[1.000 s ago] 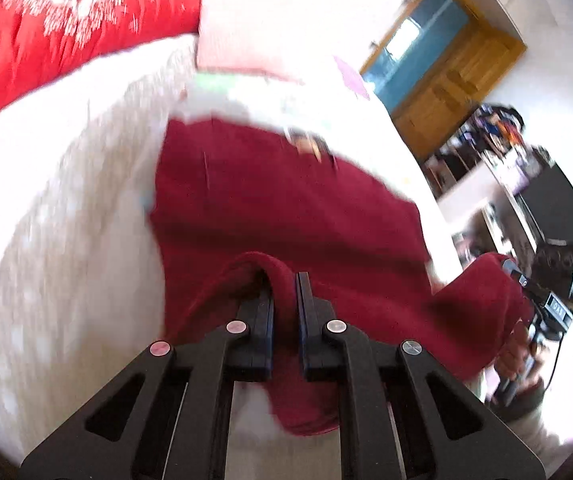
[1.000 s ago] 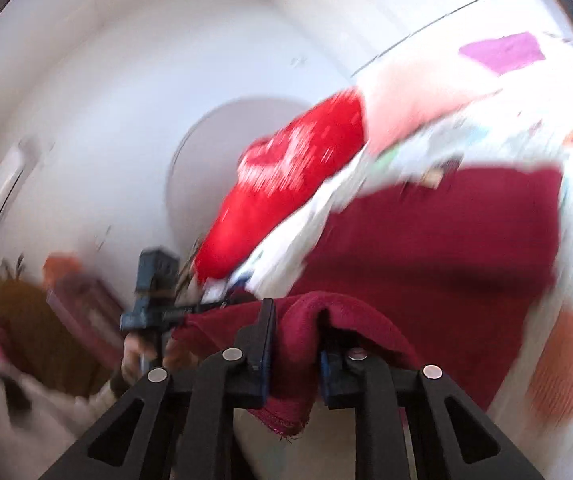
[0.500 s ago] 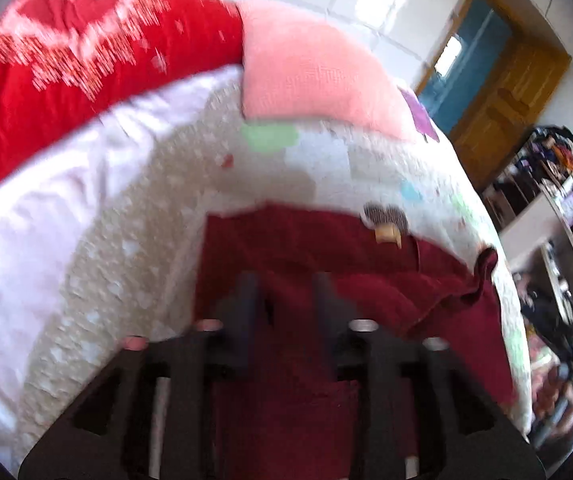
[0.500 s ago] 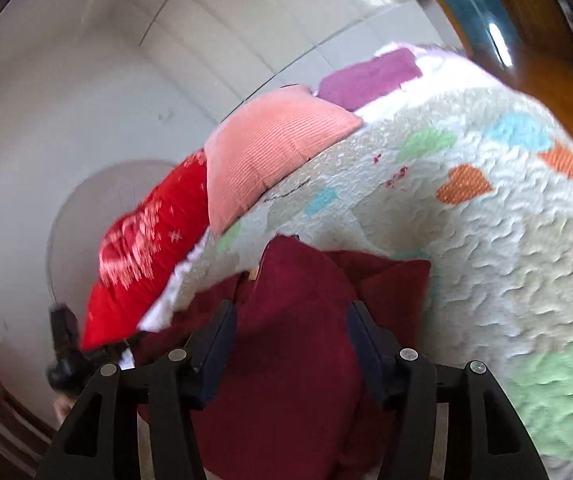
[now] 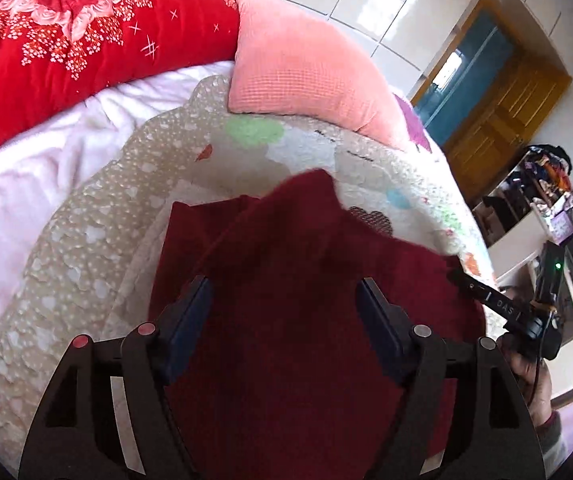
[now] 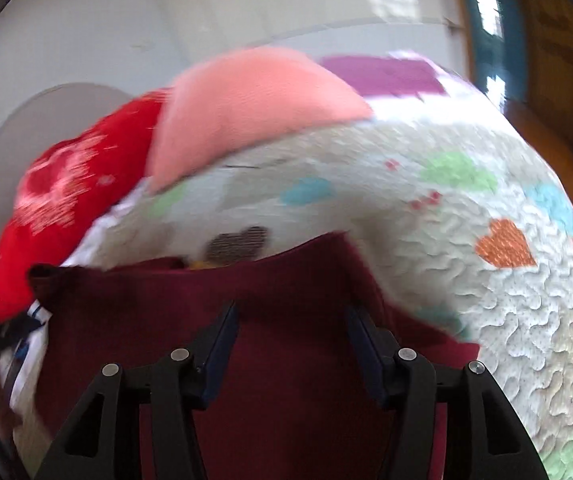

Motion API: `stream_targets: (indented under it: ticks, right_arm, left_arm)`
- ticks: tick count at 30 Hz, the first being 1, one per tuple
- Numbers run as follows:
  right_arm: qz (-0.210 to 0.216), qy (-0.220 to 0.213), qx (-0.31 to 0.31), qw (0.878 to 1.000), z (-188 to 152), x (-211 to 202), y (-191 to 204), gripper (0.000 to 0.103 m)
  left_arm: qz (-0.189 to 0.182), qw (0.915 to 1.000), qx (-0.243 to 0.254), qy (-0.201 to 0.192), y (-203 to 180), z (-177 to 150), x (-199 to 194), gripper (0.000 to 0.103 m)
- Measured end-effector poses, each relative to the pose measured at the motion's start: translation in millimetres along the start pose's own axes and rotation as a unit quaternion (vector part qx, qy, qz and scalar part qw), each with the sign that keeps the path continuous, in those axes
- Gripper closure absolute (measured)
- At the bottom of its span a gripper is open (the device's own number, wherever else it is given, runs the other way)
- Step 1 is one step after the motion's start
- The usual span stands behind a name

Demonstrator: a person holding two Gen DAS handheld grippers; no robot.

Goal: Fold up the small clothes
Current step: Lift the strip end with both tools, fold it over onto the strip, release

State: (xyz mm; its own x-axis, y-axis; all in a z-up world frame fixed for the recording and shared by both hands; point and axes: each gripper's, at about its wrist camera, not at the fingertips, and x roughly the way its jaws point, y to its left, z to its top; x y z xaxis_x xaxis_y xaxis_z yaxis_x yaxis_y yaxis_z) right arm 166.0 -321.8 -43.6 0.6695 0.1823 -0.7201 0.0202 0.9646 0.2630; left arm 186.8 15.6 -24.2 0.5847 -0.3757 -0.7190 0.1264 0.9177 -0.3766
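A dark red garment (image 5: 286,280) lies folded over on the quilted bedspread (image 5: 98,240). My left gripper (image 5: 284,300) is open just above it, fingers wide apart with the cloth between and below them. My right gripper (image 6: 290,320) is also open over the same garment (image 6: 286,360), which lies loose under it. The right gripper also shows at the right edge of the left wrist view (image 5: 490,300). I cannot tell whether the fingers touch the cloth.
A pink pillow (image 5: 306,72) and a red flowered duvet (image 5: 66,40) lie at the head of the bed. White sheet (image 5: 26,168) lies at left. A wooden door (image 5: 498,120) and cluttered shelves (image 5: 542,200) stand at right.
Both grippers carried the garment's near edge forward over the rest, then opened and let it go. The folded cloth now lies on the bed.
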Motion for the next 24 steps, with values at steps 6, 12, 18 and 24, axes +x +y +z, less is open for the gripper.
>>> stream_targets:
  ticks: [6,12,18,24]
  right_arm:
    - [-0.011,0.017,0.027,0.999,0.2,22.5,-15.1,0.049]
    - [-0.031,-0.020,0.002,0.999,-9.5,-16.7,-12.5,0.045]
    - [-0.049,0.034,0.021,0.998,-8.9,7.6,-26.7,0.046]
    - [-0.015,-0.046,0.009,0.999,-25.9,-58.3,-2.3,0.046]
  left_arm:
    - [0.072,0.9965,-0.026,0.032,20.1,23.2,57.7,0.029]
    - [0.098,0.9941,-0.036,0.030,33.3,24.1,83.0,0.028]
    - [0.104,0.9940,-0.020,0.026,22.6,21.3,66.4,0.028]
    - [0.112,0.9933,0.025,-0.012,10.4,0.0,20.7,0.028]
